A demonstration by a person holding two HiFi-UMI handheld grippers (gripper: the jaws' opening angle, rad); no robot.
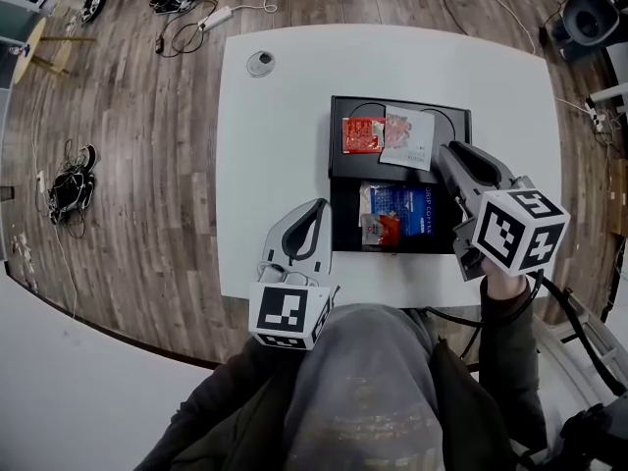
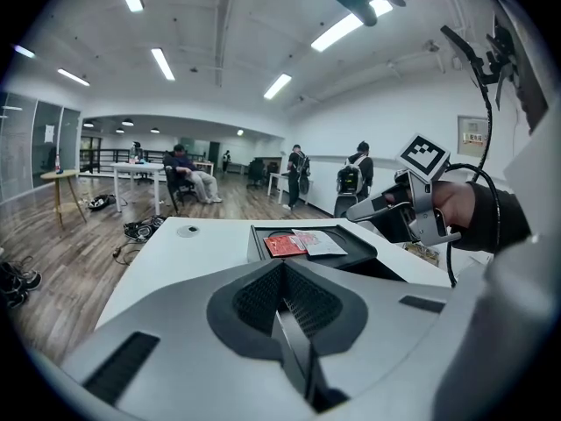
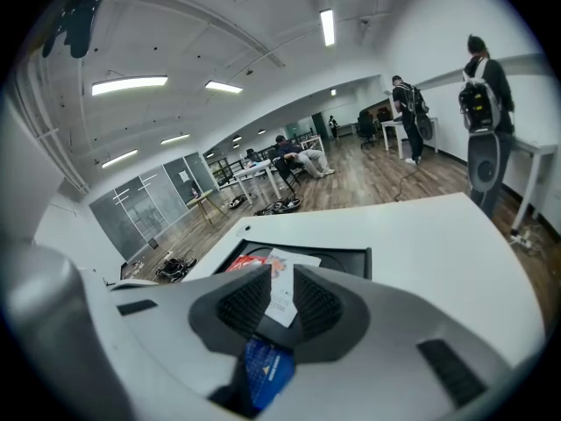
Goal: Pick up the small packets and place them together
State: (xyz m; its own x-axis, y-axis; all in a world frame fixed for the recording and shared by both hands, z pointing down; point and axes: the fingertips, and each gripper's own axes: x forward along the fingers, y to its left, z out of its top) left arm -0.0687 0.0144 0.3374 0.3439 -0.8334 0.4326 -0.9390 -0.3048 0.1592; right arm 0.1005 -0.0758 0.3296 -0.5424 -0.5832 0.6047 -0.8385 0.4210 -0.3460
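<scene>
A black two-part tray [image 1: 339, 165] sits on the white table [image 1: 275, 145]. Its far part holds a red packet [image 1: 362, 133] and a white packet [image 1: 407, 137] side by side. The near part holds a blue packet [image 1: 404, 207] with a small red-and-silver packet [image 1: 381, 230] on it. My right gripper [image 1: 442, 152] hovers at the white packet's right edge, jaws slightly apart; in the right gripper view the white packet [image 3: 282, 292] shows through the gap of the right gripper [image 3: 282, 277], lying flat. My left gripper [image 1: 316, 208] rests left of the tray, shut and empty.
A round grommet [image 1: 260, 63] is set in the table's far left. Cables and a power strip [image 1: 211, 16] lie on the wood floor, with more cables [image 1: 69, 186] at the left. Several people [image 2: 355, 178] stand or sit in the distance.
</scene>
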